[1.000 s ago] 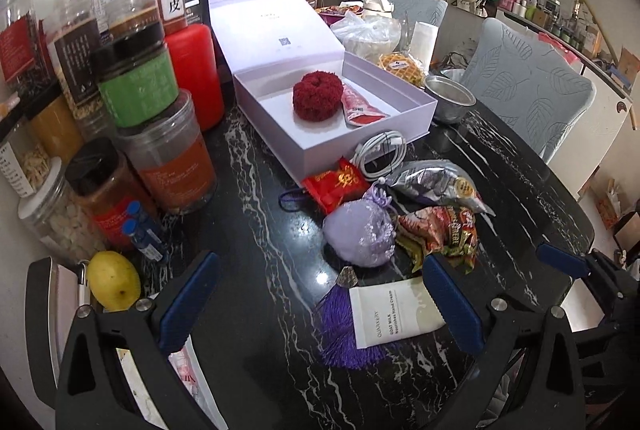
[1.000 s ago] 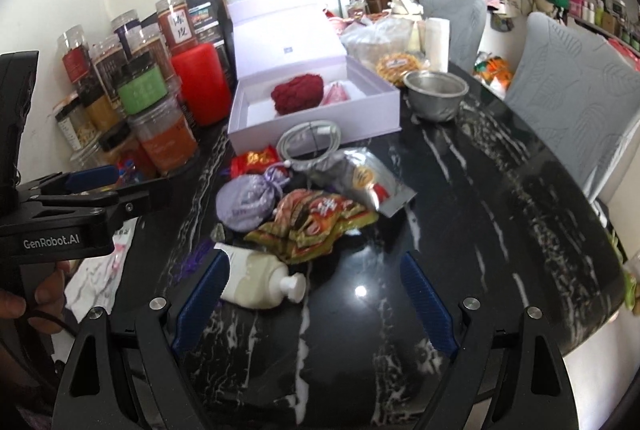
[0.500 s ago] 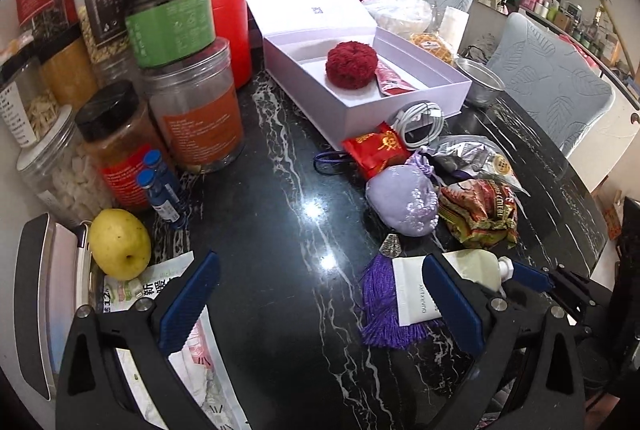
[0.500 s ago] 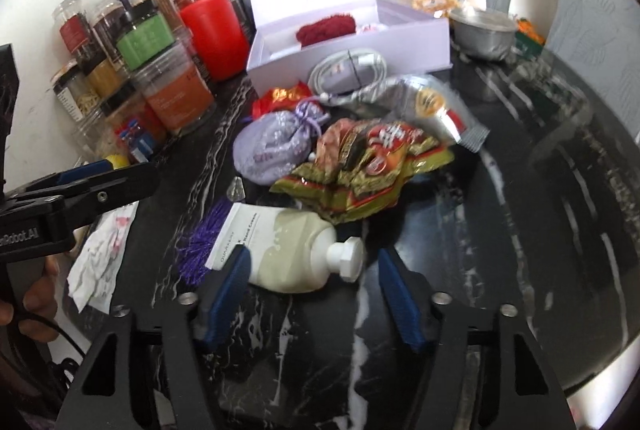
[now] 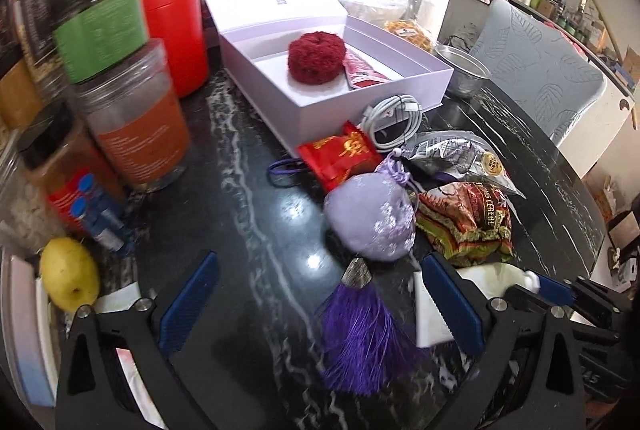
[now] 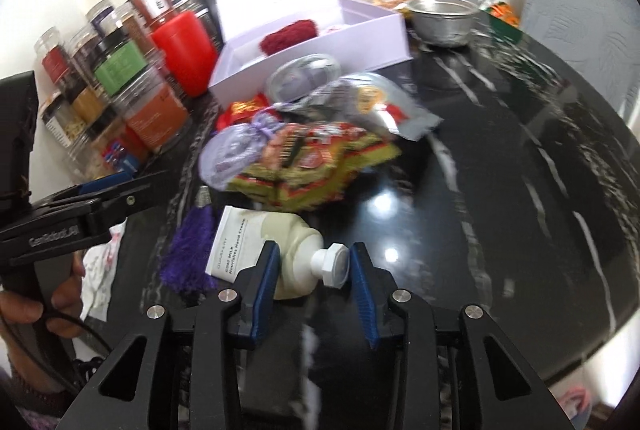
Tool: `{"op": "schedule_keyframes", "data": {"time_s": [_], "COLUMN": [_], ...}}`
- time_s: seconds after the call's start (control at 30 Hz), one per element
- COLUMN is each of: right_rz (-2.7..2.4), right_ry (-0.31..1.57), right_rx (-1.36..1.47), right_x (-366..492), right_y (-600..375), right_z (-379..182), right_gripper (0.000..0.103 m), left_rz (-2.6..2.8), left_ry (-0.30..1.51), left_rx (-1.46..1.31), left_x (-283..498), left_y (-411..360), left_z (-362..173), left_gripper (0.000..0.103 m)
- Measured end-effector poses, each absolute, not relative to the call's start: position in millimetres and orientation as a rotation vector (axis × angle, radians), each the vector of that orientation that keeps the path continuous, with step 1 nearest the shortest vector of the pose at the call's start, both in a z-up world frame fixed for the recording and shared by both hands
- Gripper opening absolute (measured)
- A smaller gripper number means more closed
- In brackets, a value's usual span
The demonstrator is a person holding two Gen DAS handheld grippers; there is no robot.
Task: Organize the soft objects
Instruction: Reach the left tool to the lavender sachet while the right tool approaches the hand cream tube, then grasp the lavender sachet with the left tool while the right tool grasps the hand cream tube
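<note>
My right gripper (image 6: pixel 312 266) has narrowed its fingers around the cap end of the hand cream tube (image 6: pixel 272 250) lying at 6 o'clock on the table (image 6: pixel 500 157); whether they actually pinch it I cannot tell. My left gripper (image 5: pixel 320 306) stays wide apart, having slid toward the lavender sachet (image 5: pixel 370 218) at 12 o'clock. I judge the tube is next for the white box (image 5: pixel 304 105).

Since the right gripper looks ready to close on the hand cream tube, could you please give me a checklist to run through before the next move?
1. Right gripper straddles the hand cream tube at its cap end: ok.
2. Jaws shut on the tube: not ok, gaps remain.
3. Purple tassel outside the jaws: ok.
4. White box open, with free floor beside the red pompom: ok.
5. Left gripper open and empty: ok.
6. Tube cap tight: cannot tell.
</note>
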State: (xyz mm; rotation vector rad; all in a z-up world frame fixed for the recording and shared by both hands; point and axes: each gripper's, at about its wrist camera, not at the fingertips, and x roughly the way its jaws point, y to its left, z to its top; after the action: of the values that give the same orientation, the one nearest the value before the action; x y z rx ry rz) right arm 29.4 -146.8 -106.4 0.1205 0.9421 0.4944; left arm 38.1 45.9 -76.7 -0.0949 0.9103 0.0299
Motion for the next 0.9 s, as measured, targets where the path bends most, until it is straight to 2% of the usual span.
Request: {"op": "schedule_keyframes", "data": {"time_s": [0.4,0.43,0.47,0.5,0.53,0.6,0.63,0.67,0.87,0.9], "right_rz": [0.307,0.301,0.297,0.295,0.296,0.311,0.32,0.333,0.325,0.319], "right_ry": [0.95,0.953,0.955,0.956,0.952,0.926,0.922,0.92,0.924,0.932], "right_rx": [0.137,0.119,0.107,0.101,0.1,0.111,0.117,0.128,0.094,0.072], "right_x": [34,34,35,35,36,34,34,34,35,35], "right_y": [-199,-198,-195,-193,-190,-183,-180,-176,-150,-144], "right_z": [-101,-101,-101,-101,-102,-101,-102,-102,-108,-111], "right_gripper": [0.038,0.049,0.06,0.084,0.094,0.094,0.094,0.094,0.099,0.102], "left_rz": [-0.004,-0.002,-0.001,-0.004,-0.015,-0.035,-0.034,-0.036,-0.042,-0.037], "left_ry": [0.932,0.932,0.938,0.949,0.958,0.977,0.975,0.971,0.969,0.967], "left_rx": [-0.033,-0.029,-0.025,-0.022,-0.032,-0.074,-0.078,-0.072,-0.068,-0.072], "left_x": [78,80,82,85,87,88,86,84,71,67], "left_y": [25,24,24,23,24,28,28,27,27,29], "left_z": [-96,-97,-99,-101,-103,-106,-106,-105,-100,-99], "left_gripper": [0.102,0.1,0.093,0.088,0.085,0.069,0.067,0.06,0.055,0.055]}}
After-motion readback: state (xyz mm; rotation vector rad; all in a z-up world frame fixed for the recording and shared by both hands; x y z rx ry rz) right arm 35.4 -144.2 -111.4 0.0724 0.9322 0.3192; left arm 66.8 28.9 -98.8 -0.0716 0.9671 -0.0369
